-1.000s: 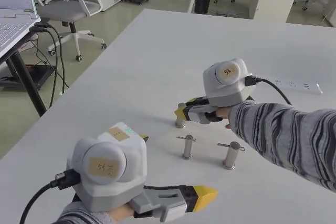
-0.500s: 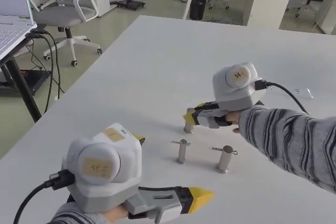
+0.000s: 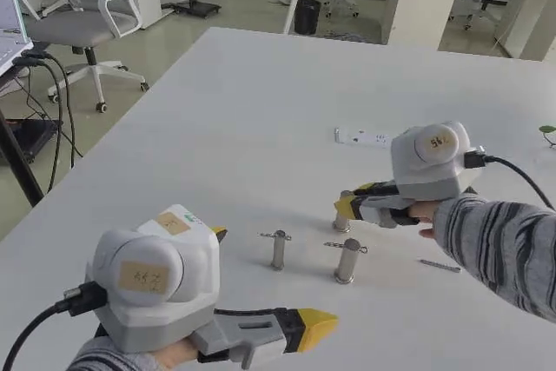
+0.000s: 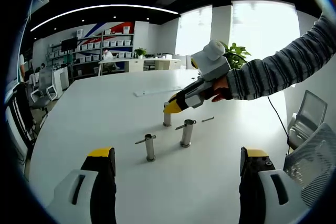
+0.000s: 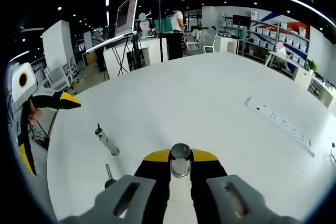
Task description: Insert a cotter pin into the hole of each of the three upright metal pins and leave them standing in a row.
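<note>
Two upright metal pins [image 3: 278, 249] [image 3: 346, 260] stand side by side on the white table [image 3: 226, 128], each with a cotter pin through its top. A third metal pin [image 3: 344, 221] stands behind them, to the right. My right gripper [image 3: 348, 208] is shut on its upper part; in the right gripper view the yellow jaws clamp that pin [image 5: 180, 151]. A loose cotter pin [image 3: 440, 265] lies flat on the table, right of the pins. My left gripper [image 3: 268, 279] hangs open at the near left with nothing in it, and the pins [image 4: 186, 133] stand beyond its jaws.
A white power strip [image 3: 365, 137] lies on the table behind the pins. Off the table's left side stand an office chair [image 3: 78, 6] and a desk with hanging cables [image 3: 43, 76]. More desks and chairs fill the far room.
The right gripper has carried the third pin to the right, from behind the left pin to behind the right one. The headset camera has also swung right. The left gripper stays open.
</note>
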### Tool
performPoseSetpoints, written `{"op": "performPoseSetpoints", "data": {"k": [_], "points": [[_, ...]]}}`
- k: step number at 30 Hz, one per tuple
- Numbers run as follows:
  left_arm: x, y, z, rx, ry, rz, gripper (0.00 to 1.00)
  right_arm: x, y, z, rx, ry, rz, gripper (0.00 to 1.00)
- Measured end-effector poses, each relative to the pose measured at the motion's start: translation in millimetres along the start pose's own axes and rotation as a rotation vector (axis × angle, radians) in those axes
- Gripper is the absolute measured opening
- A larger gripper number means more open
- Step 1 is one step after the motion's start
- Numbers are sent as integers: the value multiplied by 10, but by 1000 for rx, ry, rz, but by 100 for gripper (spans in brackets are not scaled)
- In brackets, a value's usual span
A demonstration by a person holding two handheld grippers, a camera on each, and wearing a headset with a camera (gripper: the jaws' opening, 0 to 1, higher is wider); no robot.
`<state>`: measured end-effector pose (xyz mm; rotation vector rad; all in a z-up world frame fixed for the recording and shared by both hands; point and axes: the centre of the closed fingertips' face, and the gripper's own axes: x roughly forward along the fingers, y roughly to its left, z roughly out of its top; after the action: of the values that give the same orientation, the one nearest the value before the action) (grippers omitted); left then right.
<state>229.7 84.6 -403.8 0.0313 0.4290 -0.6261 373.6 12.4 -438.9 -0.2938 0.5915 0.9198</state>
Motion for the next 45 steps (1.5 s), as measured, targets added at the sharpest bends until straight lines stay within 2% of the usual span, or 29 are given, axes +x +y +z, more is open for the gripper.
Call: {"op": "performPoseSetpoints", "data": {"k": [8, 18, 25, 32, 41, 45], "points": [[13, -4, 18, 5, 0, -2, 99, -253, -78, -190, 13, 6, -21, 8], [5, -1, 9, 5, 3, -2, 99, -538, -42, -444, 18, 14, -24, 8], [-2, -12, 6, 7, 3, -3, 99, -710, 108, -540, 19, -4, -4, 8], [-17, -17, -3, 5, 5, 2, 99, -840, 350, -590, -6, -15, 15, 8], [-20, -34, -6, 0, 2, -3, 99, -845, 548, -577, -4, -32, 19, 8], [-28, -39, 6, -4, -2, 0, 98, -832, 639, -557, -29, -33, 17, 8]]}}
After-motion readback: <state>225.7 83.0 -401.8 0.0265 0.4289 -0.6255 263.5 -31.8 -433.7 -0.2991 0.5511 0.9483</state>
